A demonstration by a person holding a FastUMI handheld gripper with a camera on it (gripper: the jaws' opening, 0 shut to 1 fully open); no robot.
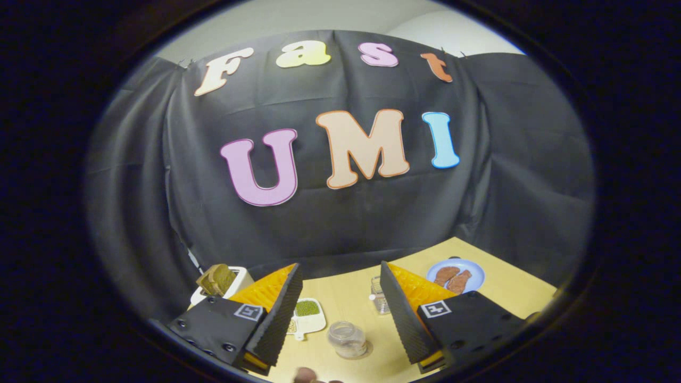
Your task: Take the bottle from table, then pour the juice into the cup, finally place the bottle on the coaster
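Note:
My gripper point(339, 268) is open and held high above the wooden table point(511, 298), with nothing between its fingers. A short clear cup point(347, 339) stands on the table in the gap between the fingers, close below me. A small clear ribbed container point(376, 299), perhaps the bottle, stands just past it against the inner edge of the right finger, which partly hides it. I cannot tell whether it holds juice. A small brownish round thing point(306, 375) shows nearest to me, too cut off to identify.
A white toaster point(234, 282) with brown bread in it stands beyond the left finger. A white dish point(308, 315) with green contents lies beside that finger. A blue plate point(456, 276) with reddish food lies beyond the right finger. The black cloth wall rises behind the table.

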